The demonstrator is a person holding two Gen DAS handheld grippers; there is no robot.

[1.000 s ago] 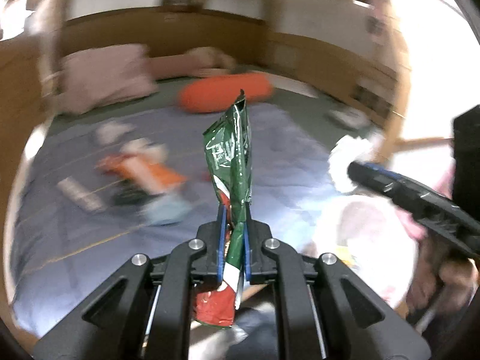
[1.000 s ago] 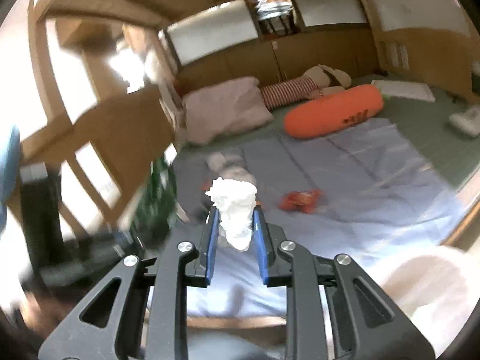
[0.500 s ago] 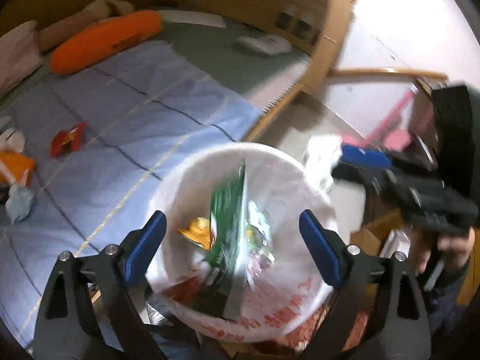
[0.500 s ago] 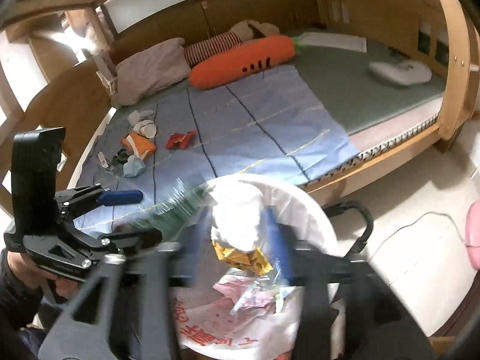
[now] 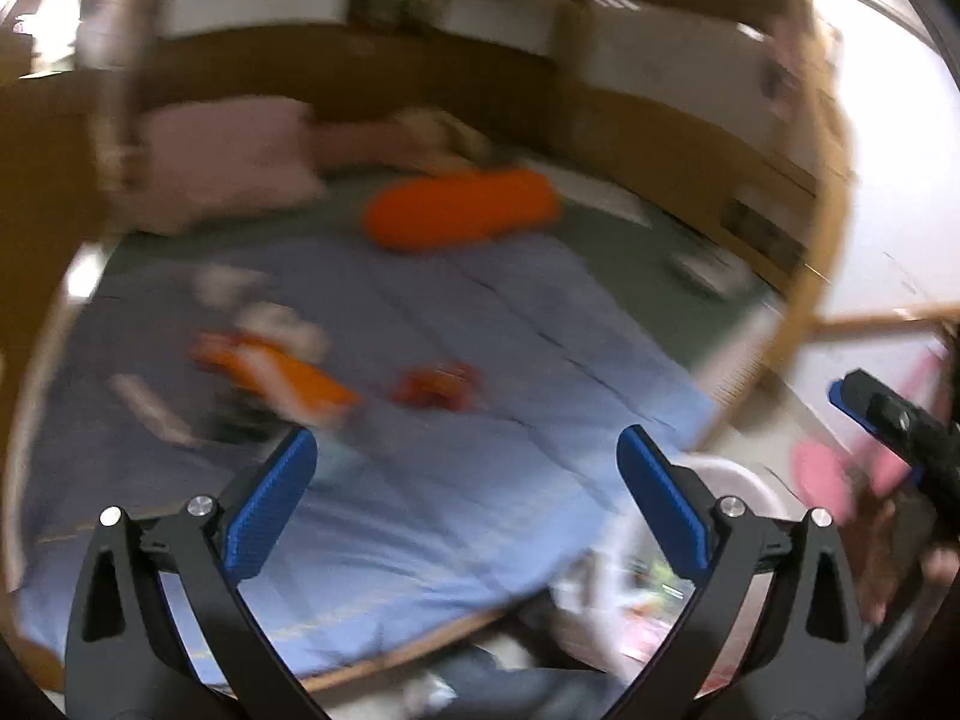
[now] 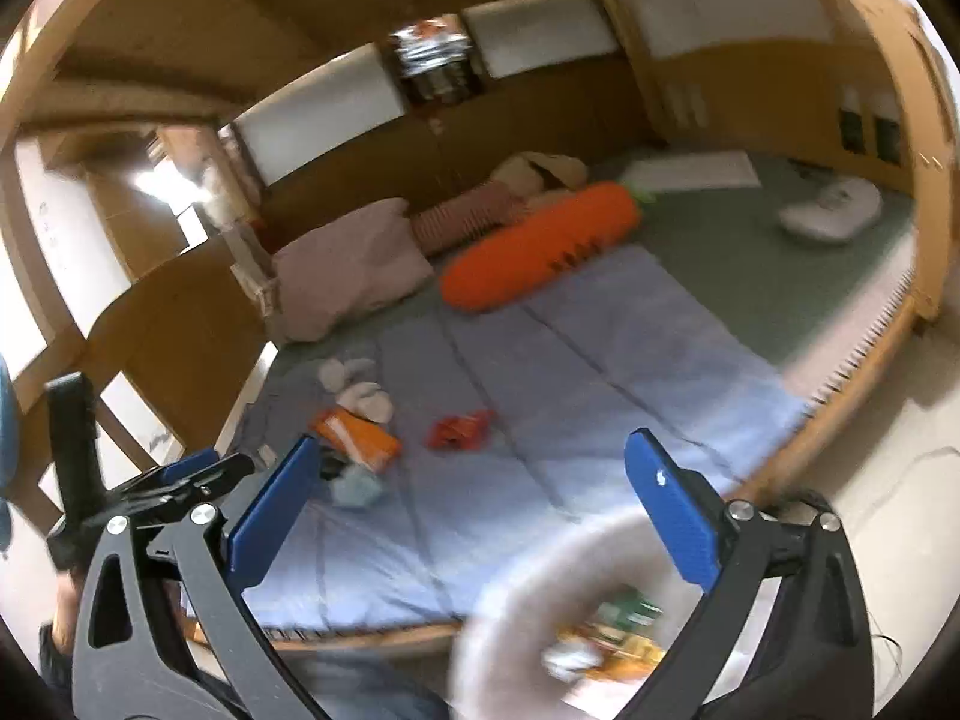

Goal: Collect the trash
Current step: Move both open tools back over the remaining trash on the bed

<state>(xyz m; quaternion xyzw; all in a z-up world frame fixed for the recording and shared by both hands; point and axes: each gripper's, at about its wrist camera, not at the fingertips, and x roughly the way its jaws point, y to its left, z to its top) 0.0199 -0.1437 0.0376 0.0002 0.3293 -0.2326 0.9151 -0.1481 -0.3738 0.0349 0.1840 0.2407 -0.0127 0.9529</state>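
- left tongs [image 5: 465,462]: jaws opening and spread wide, nothing between the blue pads, pointed down at the bed.
- leftover trash sits ahead and a bit left of both tongs on the blue mat [image 6: 600,360]: white wads [image 6: 360,390] furthest back, orange packet [image 6: 357,435] in front of them, red wrapper [image 6: 459,429] just to its right, pale bluish scrap [image 6: 357,489] nearest.
- orange packet's long axis runs diagonal, far-left to near-right, roughly across the line of the fingers, so probably an easy pinch across its short side.
- looks nearer to the left tongs; red wrapper lies about centre of the right tongs' view, so likely fair game for that one.
- right tongs [image 6: 468,510]: also opening wide and holding nothing.
- white bin [image 6: 522,594] at bottom right, just below the right pad, with scraps inside; lower rim cut off by the frame.
- hard to read: left view heavily smeared, so the flat pale thing [image 5: 150,408] by the mat's left edge can't be identified; dark bits beside the orange packet unclear too.
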